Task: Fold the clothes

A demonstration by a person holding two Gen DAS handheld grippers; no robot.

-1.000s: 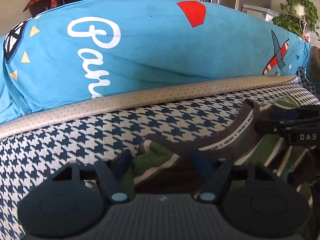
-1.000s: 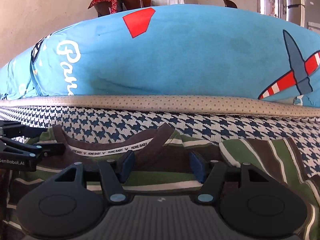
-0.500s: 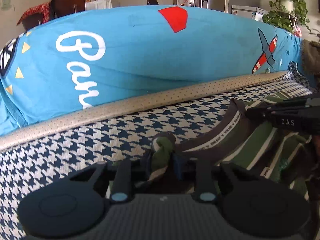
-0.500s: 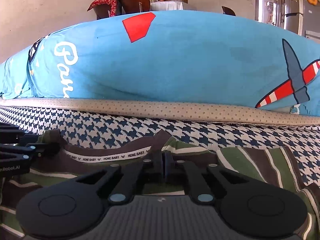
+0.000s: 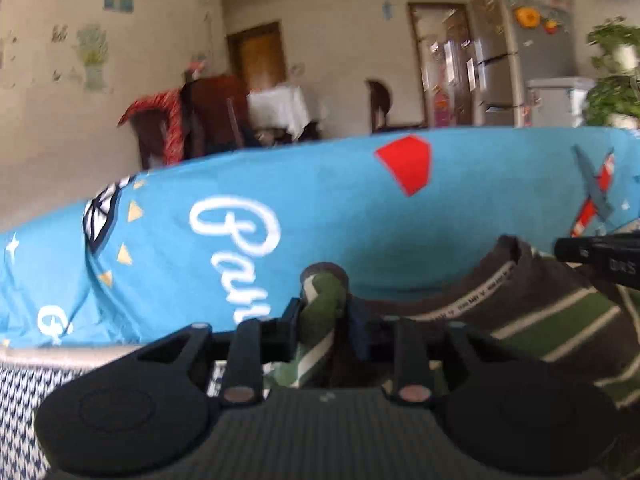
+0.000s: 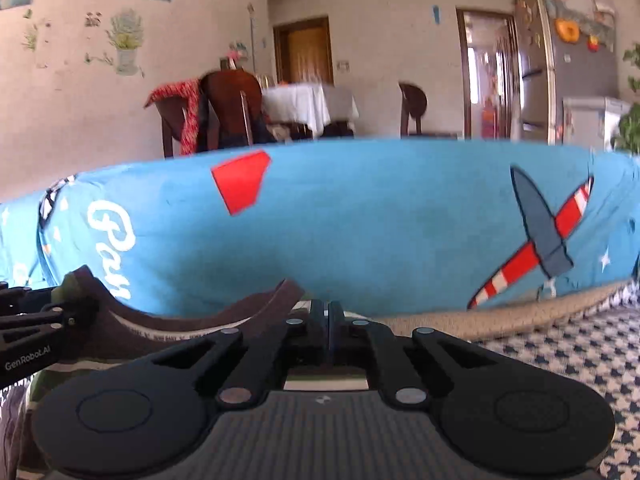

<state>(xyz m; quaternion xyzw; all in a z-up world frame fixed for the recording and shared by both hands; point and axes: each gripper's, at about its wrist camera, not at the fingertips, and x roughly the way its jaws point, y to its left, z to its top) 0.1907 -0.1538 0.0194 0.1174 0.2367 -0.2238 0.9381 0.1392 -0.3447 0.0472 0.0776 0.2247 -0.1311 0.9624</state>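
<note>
My left gripper (image 5: 326, 320) pinches one shoulder of the striped shirt (image 5: 552, 320). My right gripper (image 6: 328, 322) is squeezed tight on the other shoulder, so I think the shirt can hang flat for folding.

Both the left gripper (image 5: 324, 322) and right gripper (image 6: 328, 320) have clamped onto the striped shirt (image 5: 552, 320) and lifted its collar off the houndstooth cover (image 6: 560, 344).

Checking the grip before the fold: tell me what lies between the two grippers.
The brown collar of the striped shirt spans from the left gripper to the right gripper; clearest in the right wrist view.
</note>
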